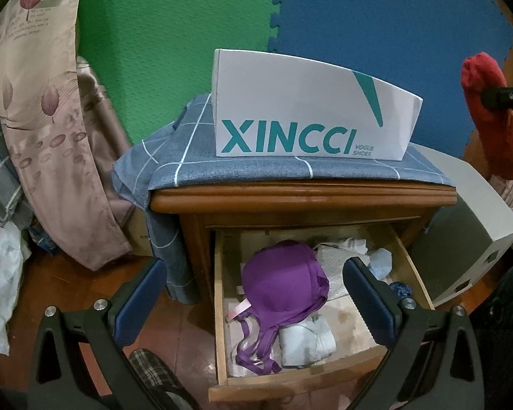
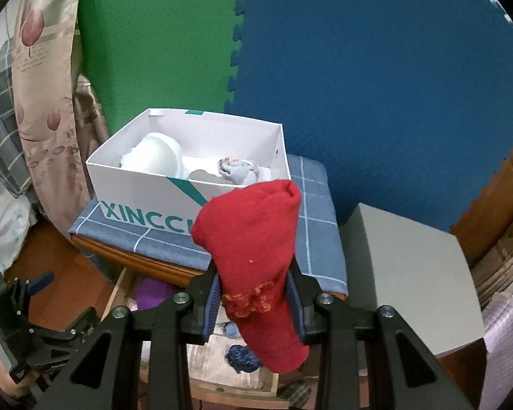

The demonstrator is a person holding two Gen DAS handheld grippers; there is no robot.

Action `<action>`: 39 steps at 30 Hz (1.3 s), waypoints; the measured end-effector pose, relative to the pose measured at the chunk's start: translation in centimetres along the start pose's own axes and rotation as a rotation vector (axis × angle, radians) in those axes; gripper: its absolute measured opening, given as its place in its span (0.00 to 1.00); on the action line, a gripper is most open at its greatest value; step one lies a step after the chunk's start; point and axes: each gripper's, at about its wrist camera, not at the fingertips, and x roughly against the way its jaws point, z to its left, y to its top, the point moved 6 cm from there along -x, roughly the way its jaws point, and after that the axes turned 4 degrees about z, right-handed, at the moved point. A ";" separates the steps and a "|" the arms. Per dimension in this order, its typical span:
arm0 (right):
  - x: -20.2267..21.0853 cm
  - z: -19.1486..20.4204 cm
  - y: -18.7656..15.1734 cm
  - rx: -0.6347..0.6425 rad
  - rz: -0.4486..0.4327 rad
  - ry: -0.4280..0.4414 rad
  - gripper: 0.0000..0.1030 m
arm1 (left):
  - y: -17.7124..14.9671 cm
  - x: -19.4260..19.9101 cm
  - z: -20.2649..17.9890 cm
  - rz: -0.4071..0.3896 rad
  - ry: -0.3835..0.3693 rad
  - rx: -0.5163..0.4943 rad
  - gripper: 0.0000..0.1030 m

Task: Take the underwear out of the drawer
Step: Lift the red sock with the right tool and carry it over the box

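Above the drawer (image 1: pixel 325 311), right gripper (image 2: pixel 253 294) pinches red underwear (image 2: pixel 253 249); carry to box (image 2: pixel 188 171) at 11 o'clock, probably clearing its rim. Left gripper (image 1: pixel 253 300) spread.

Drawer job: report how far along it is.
Done: the drawer is open, and white garments already lie in the shoe box. In hand: the right gripper is shut on a red garment above the nightstand. Left: the purple bra and folded whites in the drawer; the left gripper is open.
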 end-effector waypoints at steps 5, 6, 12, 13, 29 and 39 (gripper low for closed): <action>0.6 0.1 0.3 0.006 -0.009 -0.009 0.33 | 0.0 0.0 -0.2 0.006 0.001 -0.002 0.99; 0.7 0.1 0.3 0.006 -0.011 -0.011 0.33 | 0.0 -0.1 -0.3 0.009 0.001 -0.003 0.99; 1.3 0.1 0.6 0.018 -0.023 -0.037 0.33 | 0.0 -0.1 -0.5 0.016 -0.003 0.000 0.99; 1.3 0.2 0.6 0.020 -0.024 -0.039 0.33 | 0.0 -0.1 -0.6 0.017 -0.003 0.000 0.99; 2.0 0.1 0.9 0.025 -0.040 -0.076 0.33 | -0.4 -0.4 -0.8 0.029 -0.005 -0.003 0.99; 2.5 0.5 1.9 0.029 -0.061 -0.061 0.33 | -0.5 -0.4 -0.7 0.038 -0.011 -0.005 0.99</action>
